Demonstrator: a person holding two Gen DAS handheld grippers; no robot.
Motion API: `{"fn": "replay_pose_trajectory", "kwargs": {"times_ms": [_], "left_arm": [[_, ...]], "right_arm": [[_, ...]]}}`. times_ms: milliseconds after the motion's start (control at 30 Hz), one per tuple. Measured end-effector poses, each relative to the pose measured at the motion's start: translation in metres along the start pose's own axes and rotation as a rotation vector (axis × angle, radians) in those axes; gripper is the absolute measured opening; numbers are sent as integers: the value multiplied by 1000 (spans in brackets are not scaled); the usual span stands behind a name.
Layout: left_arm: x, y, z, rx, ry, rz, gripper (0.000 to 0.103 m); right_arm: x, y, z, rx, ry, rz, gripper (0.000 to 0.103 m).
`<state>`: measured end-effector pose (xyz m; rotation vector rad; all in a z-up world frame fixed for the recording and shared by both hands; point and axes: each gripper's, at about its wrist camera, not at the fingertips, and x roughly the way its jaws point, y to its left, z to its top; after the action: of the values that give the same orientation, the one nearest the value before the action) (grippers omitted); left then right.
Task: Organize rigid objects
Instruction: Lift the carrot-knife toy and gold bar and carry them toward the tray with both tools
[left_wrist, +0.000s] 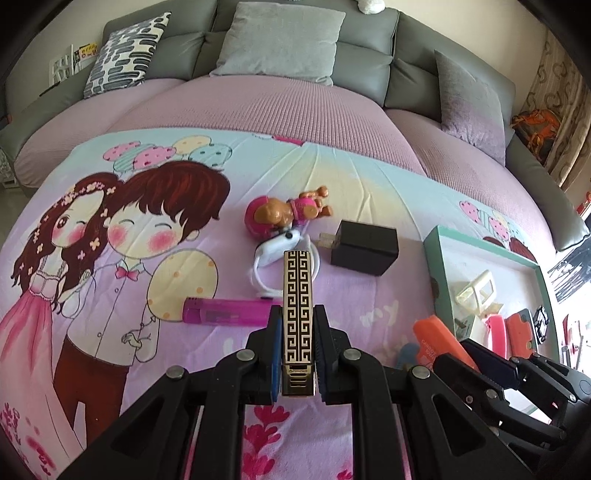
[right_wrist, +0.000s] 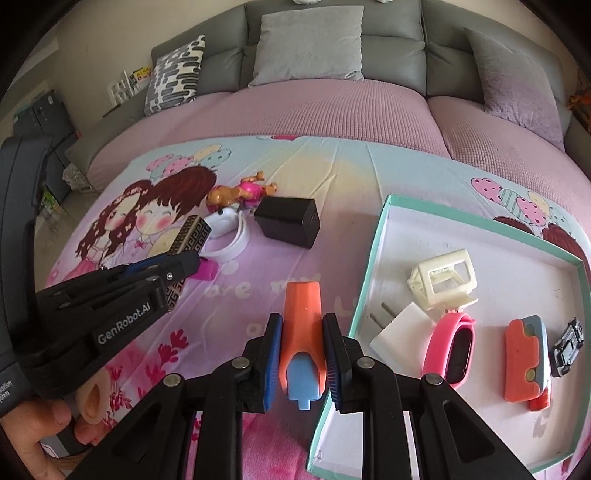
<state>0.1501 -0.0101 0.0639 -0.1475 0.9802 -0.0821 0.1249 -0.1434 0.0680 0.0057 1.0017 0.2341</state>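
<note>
Between my left tongs (left_wrist: 298, 350) sits the gold patterned lighter (left_wrist: 297, 306), clamped upright above the blanket; my right tongs (right_wrist: 302, 362) are closed on the orange-and-blue cutter (right_wrist: 301, 332). At two o'clock from the right tongs lies the tray (right_wrist: 373, 258), already holding sorted items. I judge carrying is under way; next, lower each over the tray's bare floor and let go.
</note>
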Motion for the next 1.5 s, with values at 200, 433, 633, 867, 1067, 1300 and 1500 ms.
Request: {"fn": "replay_pose_trajectory", "kwargs": {"times_ms": [200,433,633,867,1067,1300,1500], "left_arm": [[1,9,-6,-21,23,25,16],[-1,12,-6,-30,16,-1,16],[1,17,-7,-46,23,7,16],[10,15,-9,-32,47,9,16],[22,14,-12,-29,80,15,16],[36,13,-15,-31,115,34,16],[24,15,-11,-57,58,46,16]], "right_arm": [[0,2,-16,17,51,16,24],[15,11,-23,3,97,-1,24],[32,13,-18,0,118,6,24],[40,17,-16,-19,112,-11,24],[45,23,-17,-37,108,-11,23],[46,24,-18,-49,98,-8,23],[37,16,-16,-15,67,31,23]]}}
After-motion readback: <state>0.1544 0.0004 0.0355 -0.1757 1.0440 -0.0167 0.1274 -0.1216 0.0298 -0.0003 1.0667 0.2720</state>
